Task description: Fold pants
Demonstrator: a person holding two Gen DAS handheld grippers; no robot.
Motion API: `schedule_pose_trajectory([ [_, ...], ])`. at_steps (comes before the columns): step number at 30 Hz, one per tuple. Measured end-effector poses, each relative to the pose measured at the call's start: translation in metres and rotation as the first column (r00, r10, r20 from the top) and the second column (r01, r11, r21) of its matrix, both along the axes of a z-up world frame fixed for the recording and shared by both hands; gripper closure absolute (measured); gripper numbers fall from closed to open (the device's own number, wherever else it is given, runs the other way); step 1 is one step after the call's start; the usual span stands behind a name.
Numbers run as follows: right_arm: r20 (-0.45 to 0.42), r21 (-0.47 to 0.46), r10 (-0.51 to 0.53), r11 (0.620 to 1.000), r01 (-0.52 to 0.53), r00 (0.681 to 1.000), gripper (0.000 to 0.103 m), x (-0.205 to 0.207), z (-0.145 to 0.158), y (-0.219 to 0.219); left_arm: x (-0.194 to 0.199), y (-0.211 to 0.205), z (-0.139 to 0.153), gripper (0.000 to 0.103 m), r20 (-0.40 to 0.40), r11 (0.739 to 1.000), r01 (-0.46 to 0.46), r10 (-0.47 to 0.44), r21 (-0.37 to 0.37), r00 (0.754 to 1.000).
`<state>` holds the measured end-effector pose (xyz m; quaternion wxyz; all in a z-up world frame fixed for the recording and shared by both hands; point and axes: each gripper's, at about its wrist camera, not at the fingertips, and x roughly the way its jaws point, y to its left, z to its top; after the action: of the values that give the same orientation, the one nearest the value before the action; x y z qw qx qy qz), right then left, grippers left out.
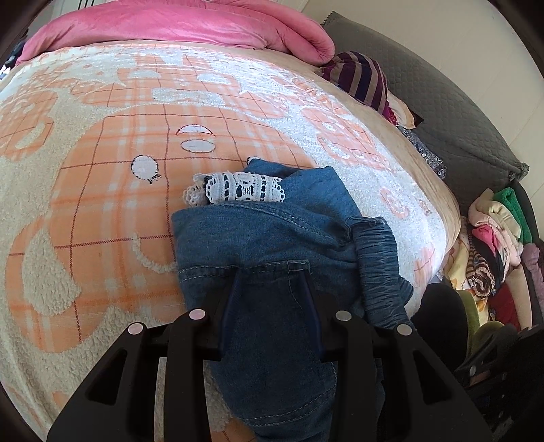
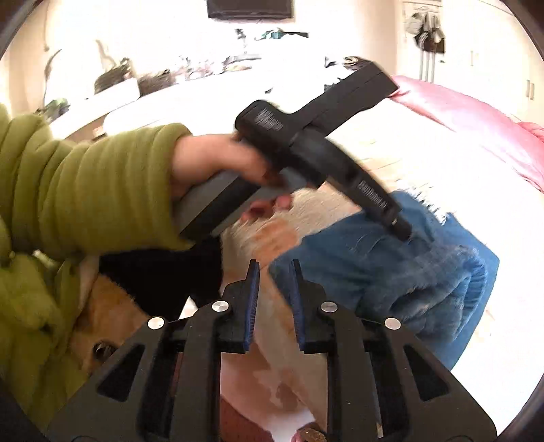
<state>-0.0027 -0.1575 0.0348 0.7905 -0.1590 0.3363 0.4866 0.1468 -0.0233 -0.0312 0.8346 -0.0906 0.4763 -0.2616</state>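
Observation:
Blue denim pants (image 1: 272,231) lie bunched on the bed, with white lace trim (image 1: 238,190) at their far end and a gathered elastic waistband (image 1: 377,258) on the right. My left gripper (image 1: 270,272) is shut on a fold of this denim, which runs between its fingers toward the camera. In the right wrist view the pants (image 2: 374,265) sit right of centre, and the left gripper (image 2: 401,231) touches them, held by a hand (image 2: 210,159) in a green sleeve (image 2: 85,187). My right gripper (image 2: 274,267) hovers left of the pants, its jaws slightly apart with only blanket visible between them.
An orange and cream plush blanket (image 1: 119,170) covers the bed. A pink quilt (image 1: 170,23) lies along the far side and a striped garment (image 1: 360,78) at the right edge. A grey quilted cover (image 1: 442,102) and a pile of clothes (image 1: 493,244) lie beyond the bed's right side.

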Motion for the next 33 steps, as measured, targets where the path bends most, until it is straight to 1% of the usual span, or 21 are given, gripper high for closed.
schedule_pose_trajectory([
  [1, -0.002, -0.01, -0.03, 1.0, 0.03, 1.0, 0.091, 0.005, -0.003, 0.003, -0.001, 0.0, 0.0, 0.069, 0.001, 1.0, -0.002, 0.002, 0.001, 1.0],
  [2, -0.014, -0.041, -0.075, 0.996, 0.075, 0.997, 0.091, 0.013, -0.009, 0.006, -0.001, 0.0, 0.0, 0.069, 0.003, 1.0, -0.004, 0.004, 0.001, 1.0],
  [3, -0.03, -0.092, -0.116, 0.989, 0.113, 0.993, 0.091, 0.02, -0.02, 0.009, -0.001, 0.0, 0.0, 0.069, 0.004, 1.0, -0.005, 0.005, 0.001, 1.0],
  [5, -0.076, -0.161, -0.162, 0.976, 0.148, 0.984, 0.091, 0.029, -0.039, 0.011, -0.002, 0.001, 0.0, 0.069, 0.006, 1.0, -0.007, 0.007, 0.0, 1.0],
  [6, -0.096, -0.16, -0.174, 0.974, 0.158, 0.98, 0.091, 0.031, -0.044, 0.01, -0.002, 0.0, 0.0, 0.069, 0.006, 1.0, -0.006, 0.006, 0.001, 1.0],
  [8, -0.117, -0.134, -0.182, 0.977, 0.166, 0.976, 0.091, 0.032, -0.042, 0.007, -0.002, 0.0, 0.0, 0.069, 0.011, 1.0, -0.007, 0.007, 0.006, 1.0],
  [11, -0.101, -0.127, -0.179, 0.978, 0.166, 0.979, 0.089, 0.027, -0.032, 0.004, -0.003, 0.0, 0.001, 0.069, 0.013, 1.0, -0.011, 0.011, 0.005, 1.0],
  [12, -0.093, -0.115, -0.172, 0.98, 0.161, 0.981, 0.084, 0.024, -0.028, 0.003, -0.004, 0.0, 0.001, 0.068, 0.013, 1.0, -0.012, 0.012, 0.004, 1.0],
  [13, -0.088, -0.104, -0.168, 0.982, 0.159, 0.982, 0.075, 0.021, -0.026, 0.002, -0.005, 0.0, 0.001, 0.068, 0.012, 1.0, -0.012, 0.012, 0.002, 1.0],
  [15, -0.072, -0.077, -0.164, 0.984, 0.158, 0.984, 0.064, 0.013, -0.017, 0.001, -0.006, 0.001, 0.002, 0.065, 0.012, 1.0, -0.013, 0.013, 0.001, 1.0],
  [16, -0.065, -0.061, -0.159, 0.986, 0.155, 0.985, 0.062, 0.011, -0.012, -0.001, -0.007, 0.001, 0.003, 0.064, 0.012, 1.0, -0.013, 0.013, 0.001, 1.0],
  [18, -0.046, -0.03, -0.15, 0.988, 0.149, 0.988, 0.059, 0.005, -0.002, -0.005, -0.008, 0.001, 0.004, 0.059, 0.015, 1.0, -0.012, 0.012, 0.004, 1.0],
  [19, -0.039, -0.02, -0.149, 0.989, 0.149, 0.988, 0.054, 0.002, 0.002, -0.005, -0.01, 0.0, 0.005, 0.058, 0.017, 1.0, -0.012, 0.012, 0.007, 1.0],
  [20, -0.034, -0.007, -0.148, 0.989, 0.148, 0.988, 0.052, 0.0, 0.007, -0.009, -0.012, 0.0, 0.007, 0.055, 0.022, 1.0, -0.012, 0.012, 0.013, 1.0],
  [22, -0.021, 0.007, -0.15, 0.989, 0.151, 0.988, 0.043, -0.003, 0.015, -0.015, -0.015, -0.001, 0.009, 0.053, 0.027, 1.0, -0.014, 0.013, 0.02, 1.0],
  [28, 0.008, 0.049, -0.167, 0.985, 0.167, 0.986, 0.035, -0.009, 0.038, -0.032, -0.025, 0.002, 0.016, 0.047, 0.046, 0.999, -0.021, 0.02, 0.03, 0.999],
  [29, 0.012, 0.054, -0.172, 0.984, 0.171, 0.985, 0.035, -0.009, 0.04, -0.033, -0.027, 0.003, 0.017, 0.043, 0.05, 0.999, -0.025, 0.023, 0.029, 0.998],
  [32, 0.016, 0.071, -0.184, 0.981, 0.182, 0.983, 0.032, -0.003, 0.04, -0.034, -0.032, 0.006, 0.022, 0.039, 0.062, 0.999, -0.034, 0.032, 0.029, 0.998],
  [33, 0.017, 0.075, -0.186, 0.98, 0.184, 0.982, 0.031, -0.002, 0.036, -0.028, -0.033, 0.007, 0.024, 0.036, 0.066, 0.999, -0.038, 0.036, 0.029, 0.997],
])
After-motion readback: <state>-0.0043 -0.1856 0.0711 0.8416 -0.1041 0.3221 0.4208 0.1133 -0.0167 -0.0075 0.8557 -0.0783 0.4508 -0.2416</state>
